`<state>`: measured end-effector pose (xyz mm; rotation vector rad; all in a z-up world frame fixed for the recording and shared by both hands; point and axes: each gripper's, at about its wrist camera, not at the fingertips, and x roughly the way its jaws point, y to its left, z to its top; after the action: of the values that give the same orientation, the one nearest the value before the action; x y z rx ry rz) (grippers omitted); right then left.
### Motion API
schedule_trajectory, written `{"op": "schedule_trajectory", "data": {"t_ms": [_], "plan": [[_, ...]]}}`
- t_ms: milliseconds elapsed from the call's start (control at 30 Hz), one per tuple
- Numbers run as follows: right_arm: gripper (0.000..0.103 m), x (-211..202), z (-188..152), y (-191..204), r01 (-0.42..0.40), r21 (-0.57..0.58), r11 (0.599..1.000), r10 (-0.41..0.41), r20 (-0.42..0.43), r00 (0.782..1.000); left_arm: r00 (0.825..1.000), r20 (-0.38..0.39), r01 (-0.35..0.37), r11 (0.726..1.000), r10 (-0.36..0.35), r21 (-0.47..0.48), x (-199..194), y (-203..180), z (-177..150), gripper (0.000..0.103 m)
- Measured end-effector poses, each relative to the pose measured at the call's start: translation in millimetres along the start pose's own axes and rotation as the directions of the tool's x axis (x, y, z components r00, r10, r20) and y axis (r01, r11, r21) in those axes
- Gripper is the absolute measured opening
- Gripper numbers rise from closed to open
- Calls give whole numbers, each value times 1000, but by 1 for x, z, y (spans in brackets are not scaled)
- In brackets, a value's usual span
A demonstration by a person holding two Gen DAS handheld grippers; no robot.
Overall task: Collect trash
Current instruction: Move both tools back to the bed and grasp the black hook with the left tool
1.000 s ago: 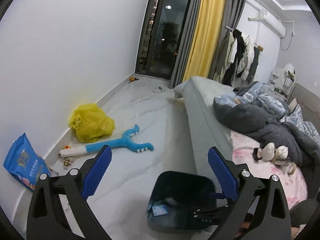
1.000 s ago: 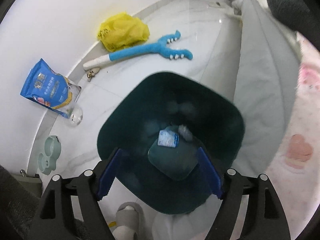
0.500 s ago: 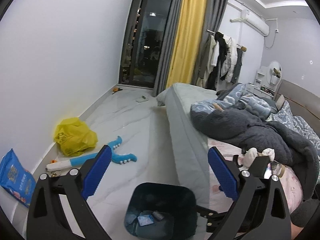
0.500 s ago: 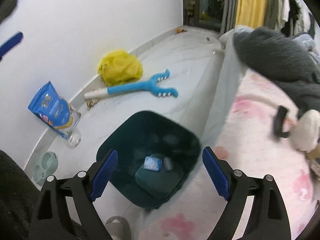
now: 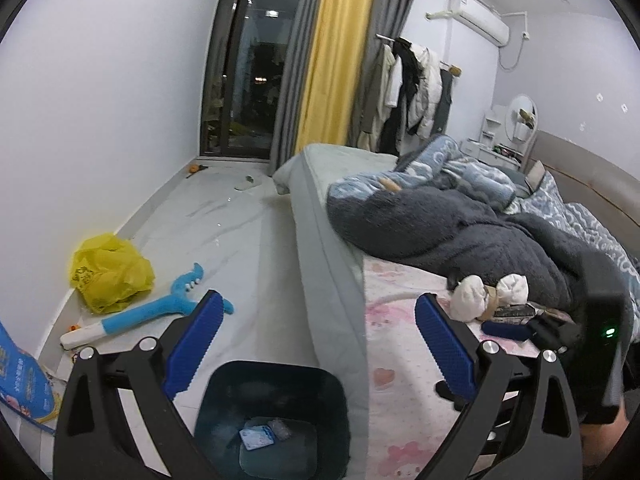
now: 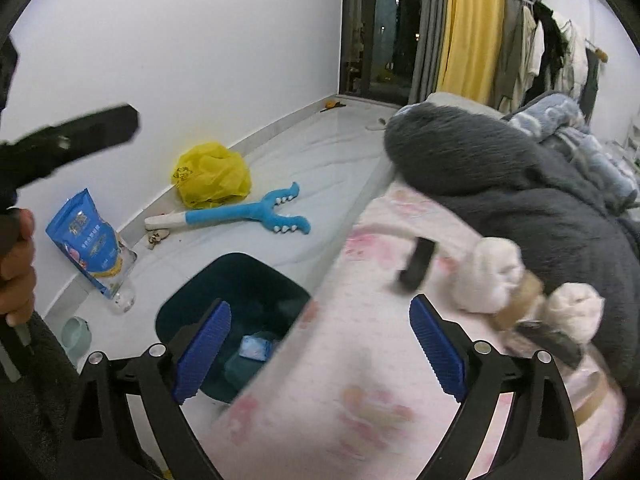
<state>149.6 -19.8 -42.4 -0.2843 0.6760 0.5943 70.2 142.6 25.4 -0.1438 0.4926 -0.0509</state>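
Observation:
A dark teal trash bin (image 5: 224, 392) stands on the floor beside the bed, holding a blue-white packet (image 5: 258, 438) and a small grey wad. It also shows in the right wrist view (image 6: 188, 304). Two white crumpled tissue wads (image 6: 490, 276) with a brown tape roll and a small black object (image 6: 418, 266) lie on the pink sheet. My left gripper (image 5: 316, 344) is open and empty above the bin and the bed edge. My right gripper (image 6: 320, 348) is open and empty over the pink sheet, short of the wads.
A yellow plastic bag (image 6: 212, 176), a blue toy grabber (image 6: 244, 216) and a blue snack bag (image 6: 86, 240) lie along the wall. A dark grey blanket (image 6: 520, 184) is piled on the bed. A pale green bowl (image 6: 76, 336) sits on the floor.
Both grippers have risen and swung right, from over the bin toward the bed. The right gripper now looks across the pink sheet at the white wads.

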Motion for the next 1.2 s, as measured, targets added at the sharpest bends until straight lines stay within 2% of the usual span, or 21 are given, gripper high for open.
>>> {"op": "schedule_trajectory", "data": {"t_ms": [133, 500, 800, 1000, 1100, 1200], "plan": [[92, -16, -7, -23, 36, -33, 999, -36, 9, 999, 999, -37, 18, 1000, -17, 22, 16, -15, -6, 97], [94, -54, -33, -97, 87, 19, 996, -88, 39, 995, 988, -124, 97, 995, -97, -5, 58, -58, -16, 96], [95, -70, -58, -155, 109, 66, 992, -112, 39, 993, 975, -199, 111, 993, -100, 43, 92, -94, -32, 84], [95, -67, -67, -174, 89, 63, 994, -92, 32, 995, 967, -227, 121, 993, -118, 2, 111, -103, -34, 81], [95, -65, -71, -182, 90, 56, 994, -92, 19, 996, 966, -236, 112, 994, -105, 14, 123, -109, -33, 76], [95, -61, -75, -191, 81, 56, 995, -81, 6, 997, 964, -248, 100, 995, -92, 20, 136, -113, -34, 76]]}}
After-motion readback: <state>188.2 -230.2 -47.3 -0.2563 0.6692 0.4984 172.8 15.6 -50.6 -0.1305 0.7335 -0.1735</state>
